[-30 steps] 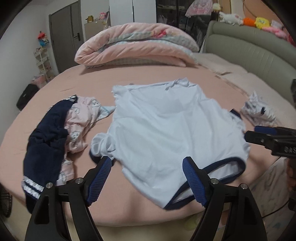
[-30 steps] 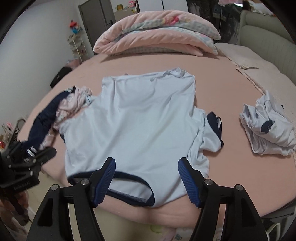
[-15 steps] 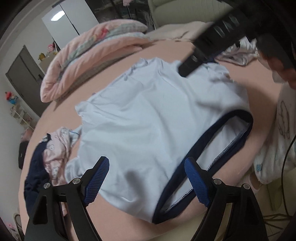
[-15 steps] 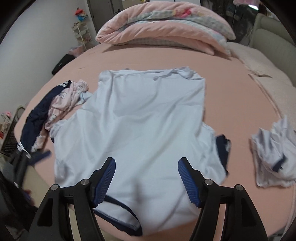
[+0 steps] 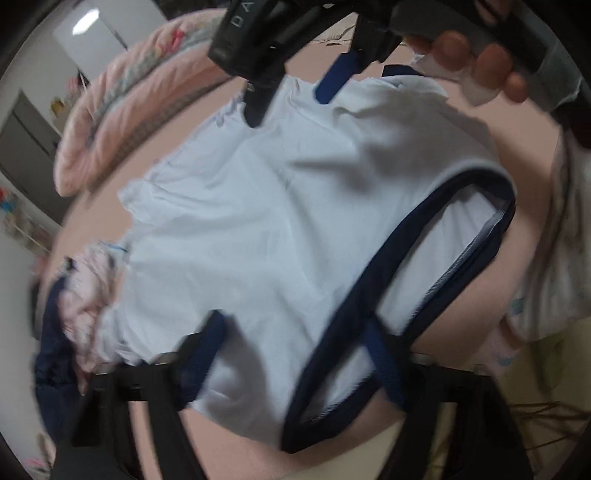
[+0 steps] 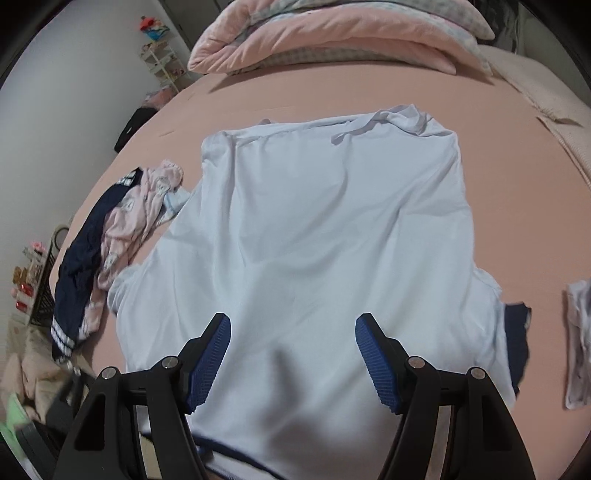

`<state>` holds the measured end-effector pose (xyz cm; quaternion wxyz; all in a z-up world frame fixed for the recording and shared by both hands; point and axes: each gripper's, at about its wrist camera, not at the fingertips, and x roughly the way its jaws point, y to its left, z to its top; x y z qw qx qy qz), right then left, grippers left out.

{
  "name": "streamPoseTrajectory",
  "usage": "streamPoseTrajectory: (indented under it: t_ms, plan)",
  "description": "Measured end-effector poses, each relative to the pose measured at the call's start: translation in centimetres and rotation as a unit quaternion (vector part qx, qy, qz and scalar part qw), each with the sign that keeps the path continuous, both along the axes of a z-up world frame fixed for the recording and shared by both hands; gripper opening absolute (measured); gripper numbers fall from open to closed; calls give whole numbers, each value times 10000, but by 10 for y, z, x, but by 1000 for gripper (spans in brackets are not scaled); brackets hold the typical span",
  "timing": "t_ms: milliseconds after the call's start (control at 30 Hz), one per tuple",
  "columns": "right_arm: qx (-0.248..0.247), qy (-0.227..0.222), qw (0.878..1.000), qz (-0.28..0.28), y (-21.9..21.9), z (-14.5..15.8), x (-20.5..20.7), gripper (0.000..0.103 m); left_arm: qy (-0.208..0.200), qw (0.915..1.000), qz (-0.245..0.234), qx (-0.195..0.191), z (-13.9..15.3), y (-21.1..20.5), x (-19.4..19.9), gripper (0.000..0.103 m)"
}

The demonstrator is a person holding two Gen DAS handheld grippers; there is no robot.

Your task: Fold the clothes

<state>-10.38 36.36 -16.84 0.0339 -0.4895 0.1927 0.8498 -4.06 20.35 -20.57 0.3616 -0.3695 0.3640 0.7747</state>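
A light blue shirt (image 6: 332,229) with navy trim lies spread flat on the pink bed (image 6: 517,184). In the blurred left wrist view its navy-edged hem (image 5: 369,295) gapes open at the bed's near edge. My left gripper (image 5: 295,350) hangs low over that hem with its jaws closing. Hem cloth lies between the pads, and I see no pinch on it. My right gripper (image 6: 293,343) hovers open over the shirt's near half with nothing held. The left wrist view also shows the right gripper (image 5: 288,85) from the side, with the fingers of a hand (image 5: 476,62) on its handle.
A heap of pink and navy clothes (image 6: 107,240) lies at the shirt's left. A crumpled white garment (image 6: 578,332) sits at the far right. A folded pink quilt (image 6: 332,33) is piled at the head of the bed. Shelves (image 6: 162,62) and floor clutter stand left.
The left gripper rolled, sank toward the near hem, and its jaws narrowed. The right gripper moved in over the shirt and now crosses the top of the left wrist view.
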Motion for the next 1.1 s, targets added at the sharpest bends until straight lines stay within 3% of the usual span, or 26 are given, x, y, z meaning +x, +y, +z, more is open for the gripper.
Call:
streamPoseTrajectory:
  t_ms: [33,67,133,200,267,433,567,633,733,800,900,1000,1033,1100]
  plan:
    - [-23,49,10000,9,0,0,-4,69,-201,9997,98,95,0,-1,-4,43]
    - [-47,97,9999,18,0,-1,-8,67,-369,9990,177,164,0,-2,-7,39]
    - [-53,53,9999,126,-4,-4,-18,53,-388,9988,217,219,-2,-2,-6,38]
    - [46,20,9996,264,-10,-10,-27,19,-383,9986,258,249,-3,-2,-3,35]
    - [140,-54,9990,420,-16,-16,-35,11,-456,9979,334,303,-4,-3,-3,33]
    - [284,-302,9968,688,-22,-35,-53,11,-651,9957,499,424,-5,-7,-7,33]
    - [253,-456,9979,391,-6,-48,-68,10,-656,9957,496,426,-5,-8,-6,33]
    - [46,-381,9990,210,5,-46,-72,8,-657,9956,502,440,-6,-9,-6,33]
    - [371,-324,9987,-129,20,-41,-72,8,-676,9955,496,442,-6,-10,-5,33]
    - [202,-404,9983,-356,33,-44,-67,8,-709,9951,516,462,-5,-10,-7,33]
    - [-112,-341,9986,-385,43,-42,-58,11,-684,9950,509,523,-4,-11,-8,33]
    - [-34,-179,9995,-255,36,-30,-48,12,-650,9950,540,529,-1,-12,-8,33]
    - [-27,-128,9997,-212,32,-26,-45,14,-637,9951,553,522,1,-12,-7,34]
    - [-16,-28,9999,-155,24,-18,-41,36,-552,9954,505,602,7,-12,-4,37]
